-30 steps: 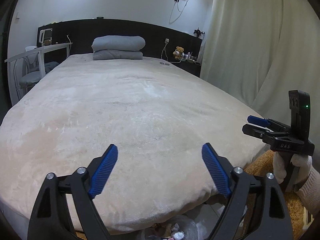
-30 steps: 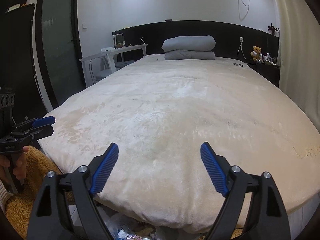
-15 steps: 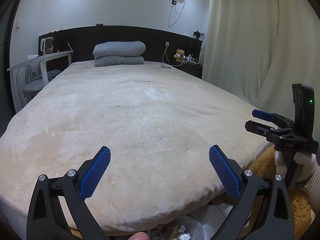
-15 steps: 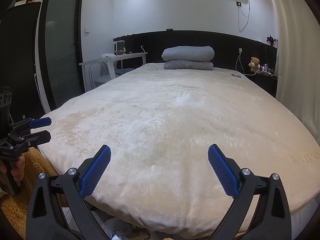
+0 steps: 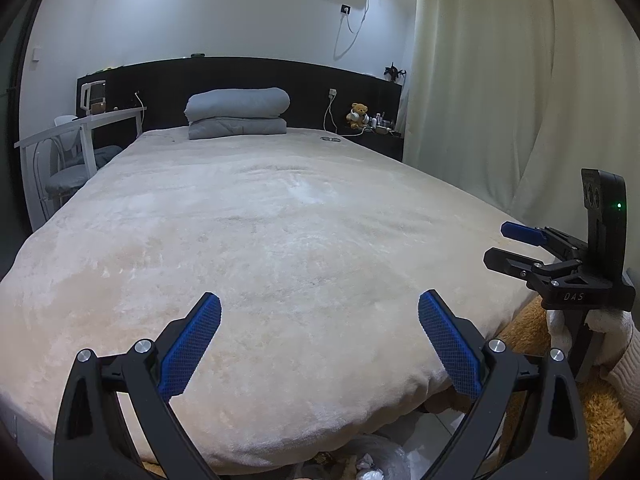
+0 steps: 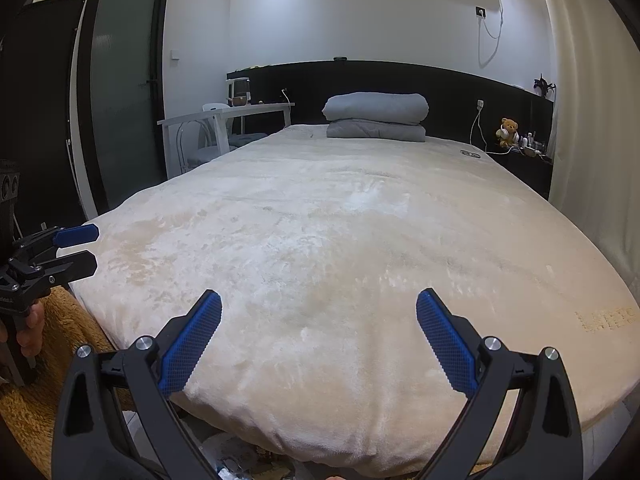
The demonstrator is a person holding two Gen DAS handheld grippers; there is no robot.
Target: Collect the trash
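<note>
Two tongs in view. Left tongs (image 5: 319, 316): blue pads spread wide, nothing between them, held over the foot end of the bed (image 5: 256, 248). Right tongs (image 6: 319, 314): likewise spread wide and empty, also over the foot end. Each shows in the other's camera, at the frame edge, level with the mattress corner.

One bed, covered by one cream blanket (image 6: 344, 248). Two grey folded quilts (image 5: 238, 114) stacked at the headboard, long axis across the bed. One teddy bear (image 5: 359, 114) on the dark bedside shelf, with small bottles beside it; count not readable. One white desk (image 6: 228, 114) left of the bed, one chair (image 6: 208, 136) under it.

Trash: crumpled white bits in what looks like one clear plastic bag (image 5: 370, 462) on the floor under the foot of the bed, at the bottom edge of the left view. Pieces too small and cut off to count; no orientation readable. Right view shows similar litter (image 6: 236, 462) low in frame.
</note>
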